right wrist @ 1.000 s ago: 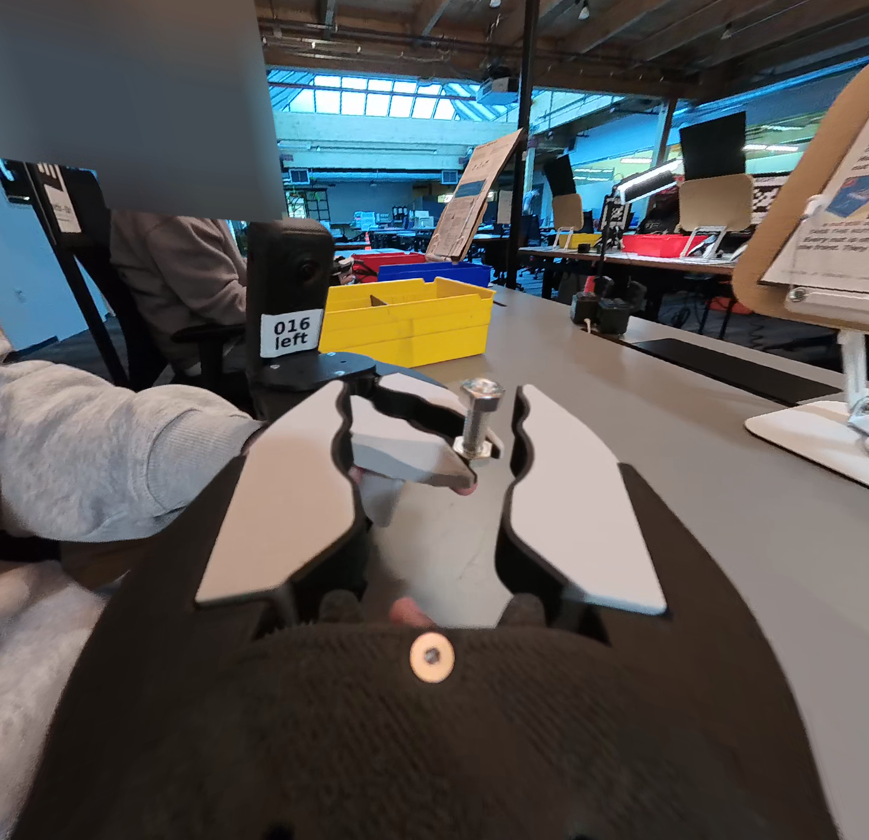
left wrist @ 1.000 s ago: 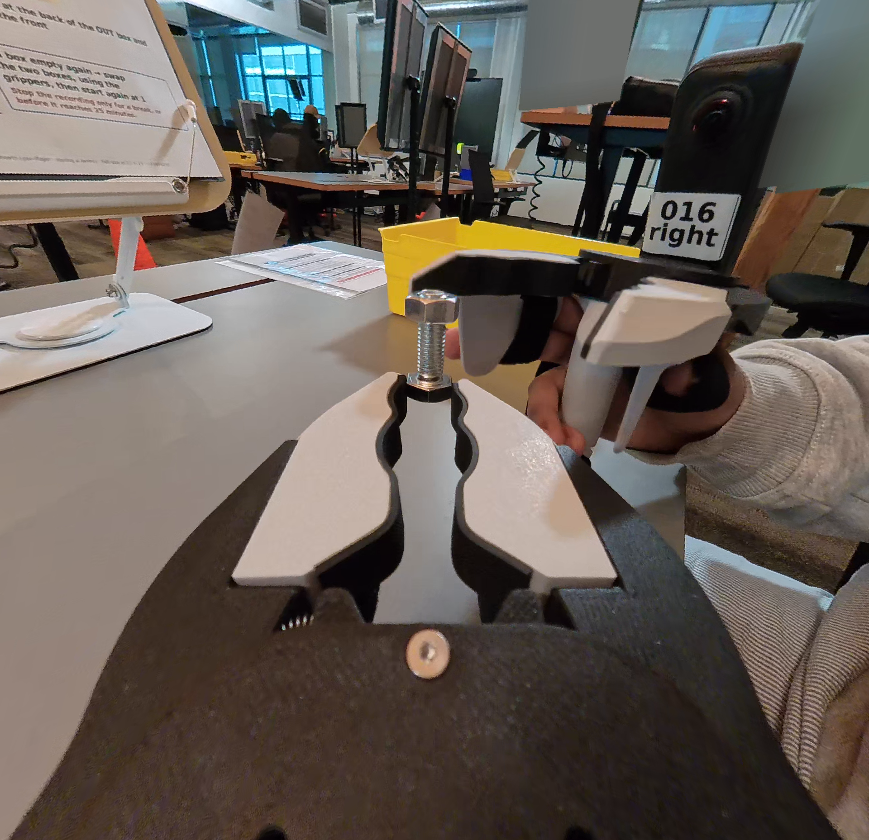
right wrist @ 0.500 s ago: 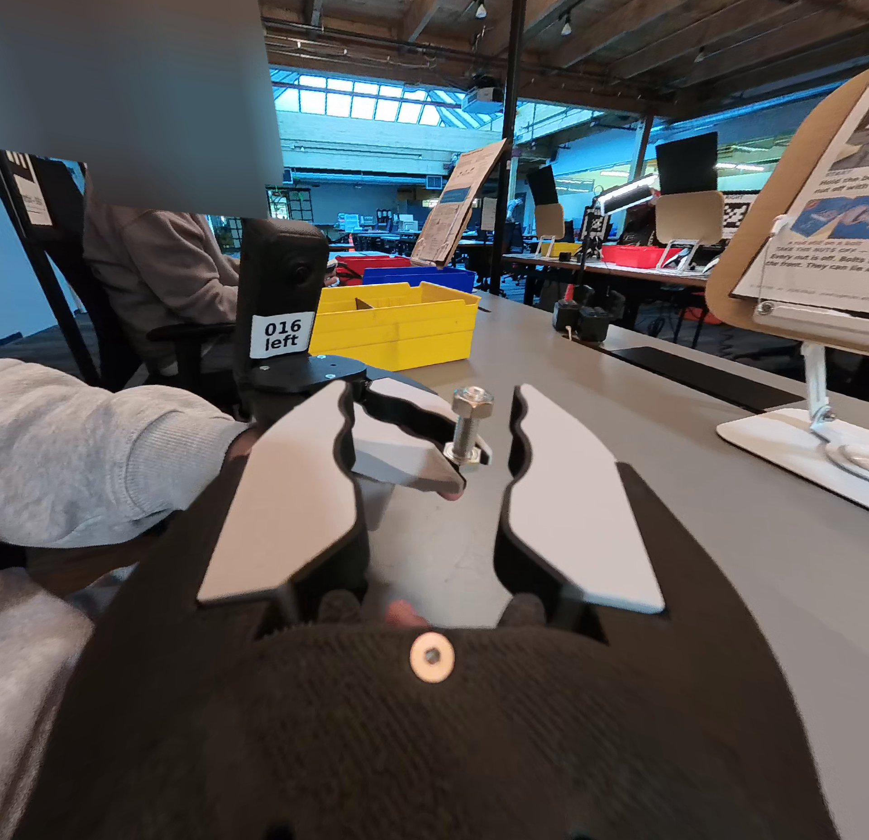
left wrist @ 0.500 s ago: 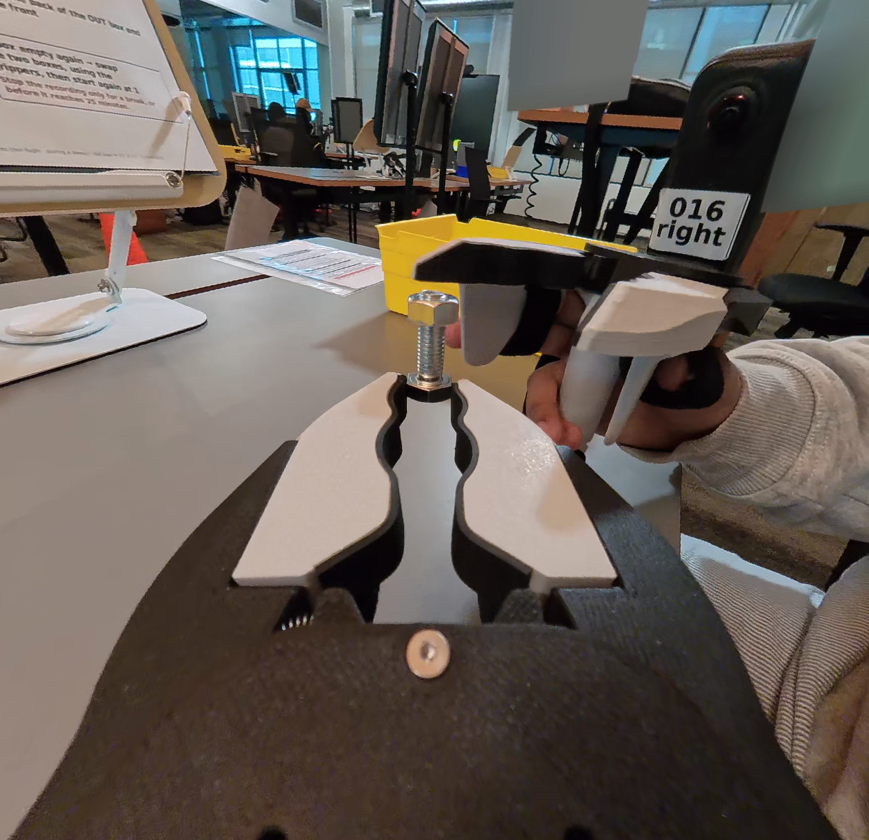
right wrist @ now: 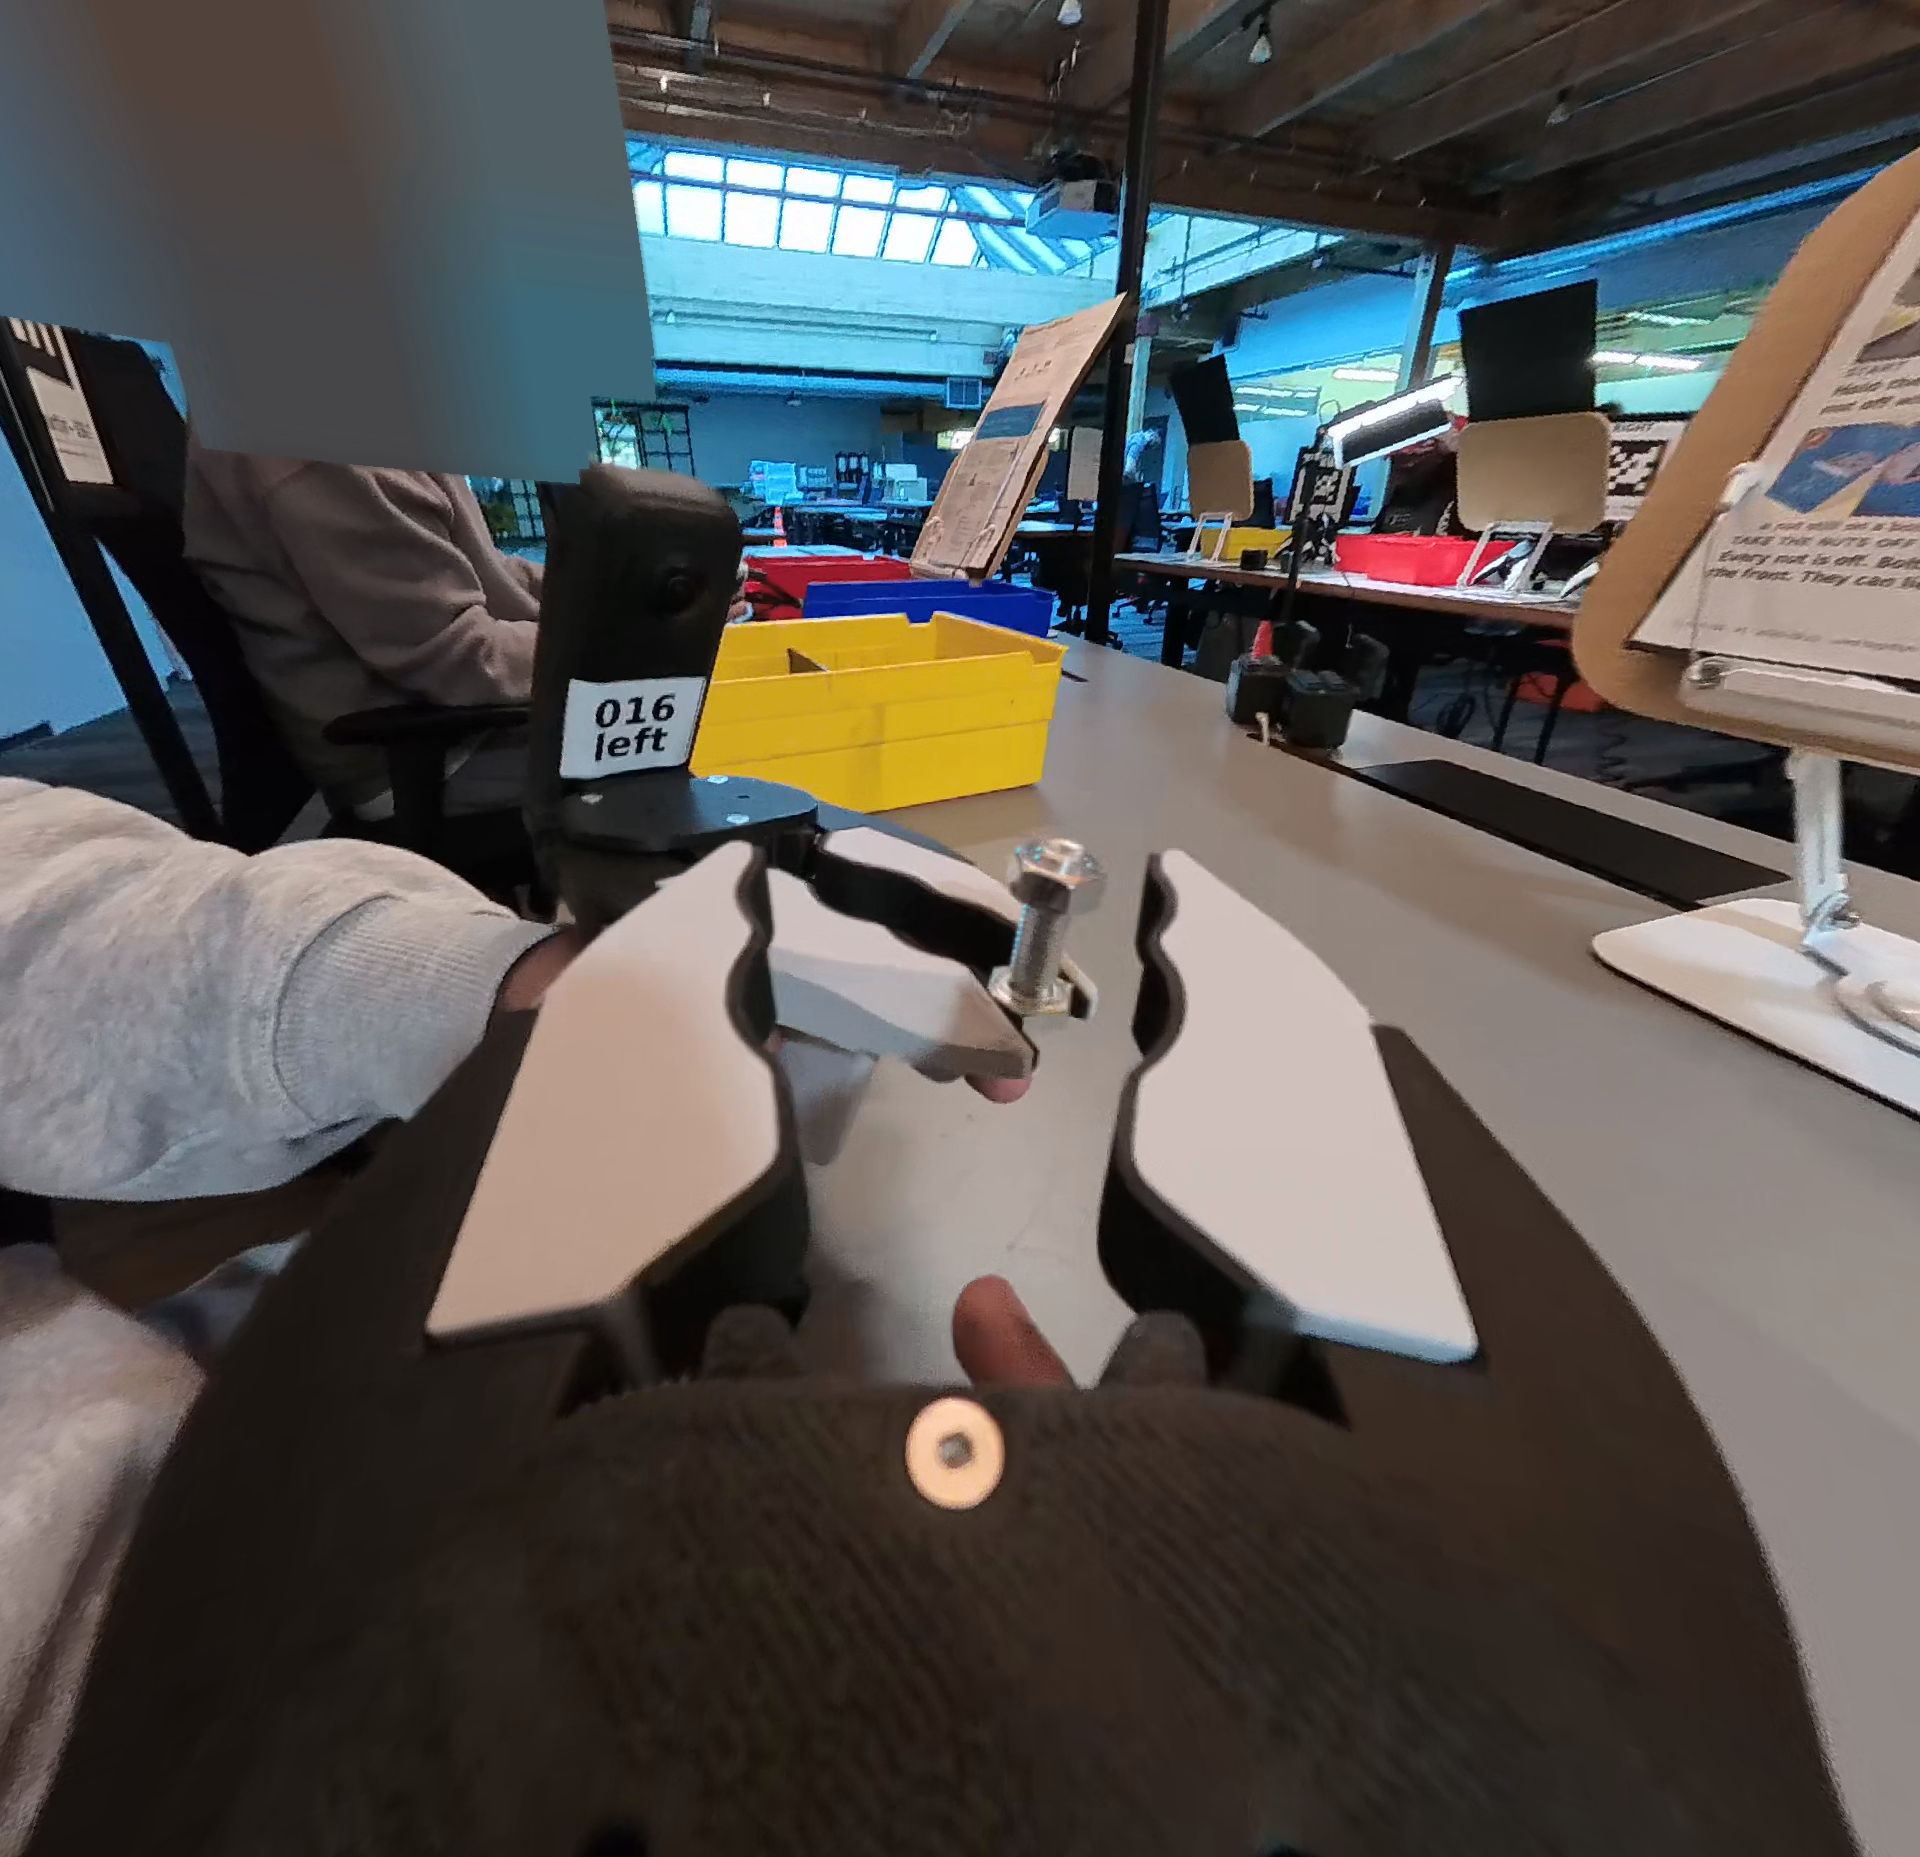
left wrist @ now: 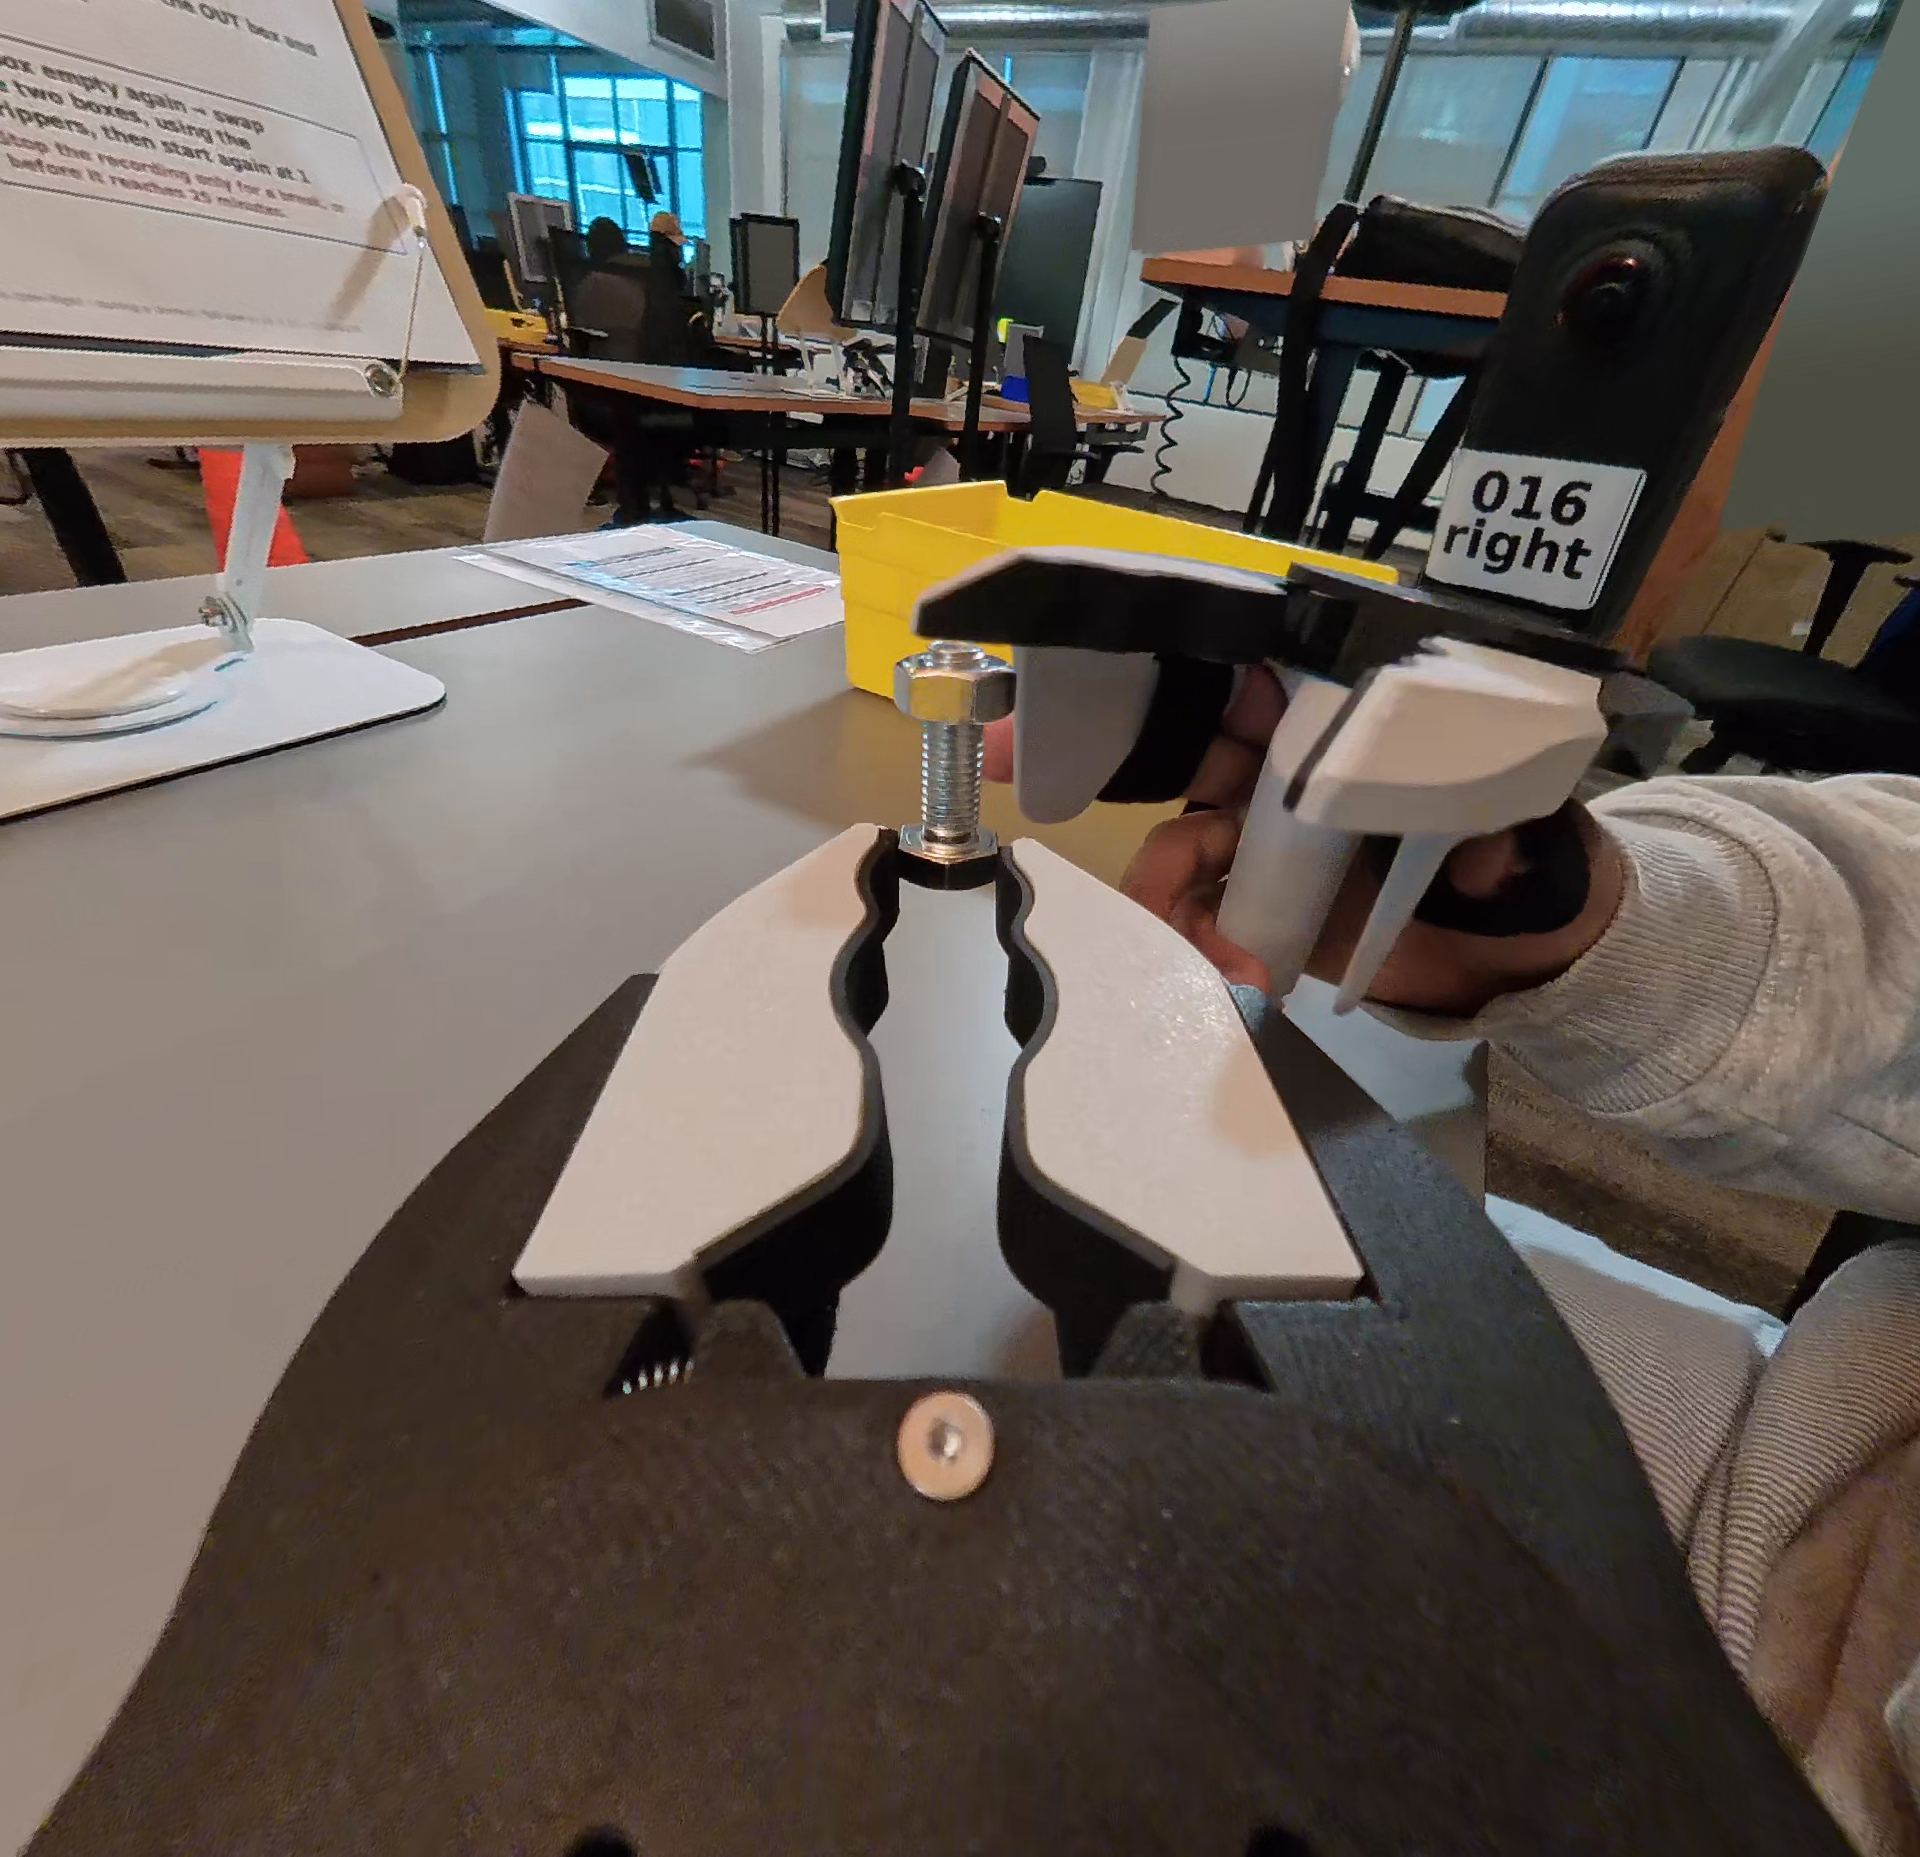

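Note:
My left gripper (left wrist: 945,851) is shut on the lower end of a steel bolt (left wrist: 948,768) and holds it upright above the grey table (left wrist: 364,924). A hex nut (left wrist: 954,687) sits near the bolt's top end. My right gripper (right wrist: 951,872) is open and empty. Its fingers stand on either side of the bolt (right wrist: 1044,924) without touching it. In the left wrist view the right gripper (left wrist: 1049,664) is level with the nut, just to its right. In the right wrist view the left gripper (right wrist: 1023,1007) comes in from the left.
A yellow divided bin (right wrist: 883,706) stands on the table behind the grippers; it also shows in the left wrist view (left wrist: 935,560). A document stand (left wrist: 208,664) is at the left, and the right wrist view shows it (right wrist: 1766,934) at the right. A printed sheet (left wrist: 665,576) lies flat. A person (right wrist: 343,602) sits beyond the table edge. The grippers' ends are close to 4 cm from one another.
Almost nothing. The left gripper keeps holding the bolt upright, and the open right gripper only wavers slightly around the nut end.

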Demonstrator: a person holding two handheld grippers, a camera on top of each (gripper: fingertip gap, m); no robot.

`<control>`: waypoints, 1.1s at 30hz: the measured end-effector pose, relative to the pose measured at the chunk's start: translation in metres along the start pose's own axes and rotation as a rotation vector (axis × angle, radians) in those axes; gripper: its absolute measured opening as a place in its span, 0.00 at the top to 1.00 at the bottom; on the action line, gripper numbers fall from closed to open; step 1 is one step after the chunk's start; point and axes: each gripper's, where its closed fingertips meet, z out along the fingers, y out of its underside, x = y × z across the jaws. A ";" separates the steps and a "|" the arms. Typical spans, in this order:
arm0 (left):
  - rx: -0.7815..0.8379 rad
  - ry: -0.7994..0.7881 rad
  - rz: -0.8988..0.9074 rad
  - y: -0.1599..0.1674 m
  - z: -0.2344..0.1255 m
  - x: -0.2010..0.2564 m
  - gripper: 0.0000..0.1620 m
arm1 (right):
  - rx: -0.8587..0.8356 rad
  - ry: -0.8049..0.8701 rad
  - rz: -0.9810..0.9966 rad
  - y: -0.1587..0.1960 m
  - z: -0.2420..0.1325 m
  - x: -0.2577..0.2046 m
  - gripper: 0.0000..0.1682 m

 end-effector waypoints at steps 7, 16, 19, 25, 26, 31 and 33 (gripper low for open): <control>0.005 -0.001 -0.017 0.000 -0.001 -0.002 0.89 | -0.047 -0.006 -0.098 0.004 -0.001 -0.007 0.71; -0.003 0.001 -0.001 0.001 0.000 0.000 0.89 | -0.027 0.041 -0.143 -0.001 -0.003 -0.002 0.69; -0.005 0.002 0.004 0.001 0.001 0.000 0.89 | -0.029 0.046 -0.139 0.000 -0.001 -0.001 0.64; 0.000 0.000 -0.005 0.000 0.000 -0.001 0.89 | -0.047 0.026 -0.146 0.004 0.001 -0.006 0.65; 0.004 -0.001 -0.014 0.000 0.000 -0.002 0.89 | -0.044 0.019 -0.143 0.003 0.000 -0.006 0.68; 0.017 -0.010 -0.054 -0.001 -0.002 -0.008 0.89 | -0.064 -0.009 -0.096 0.003 -0.002 -0.008 0.80; 0.013 -0.008 -0.043 -0.001 -0.002 -0.006 0.89 | -0.032 0.022 -0.114 -0.001 -0.002 -0.004 0.74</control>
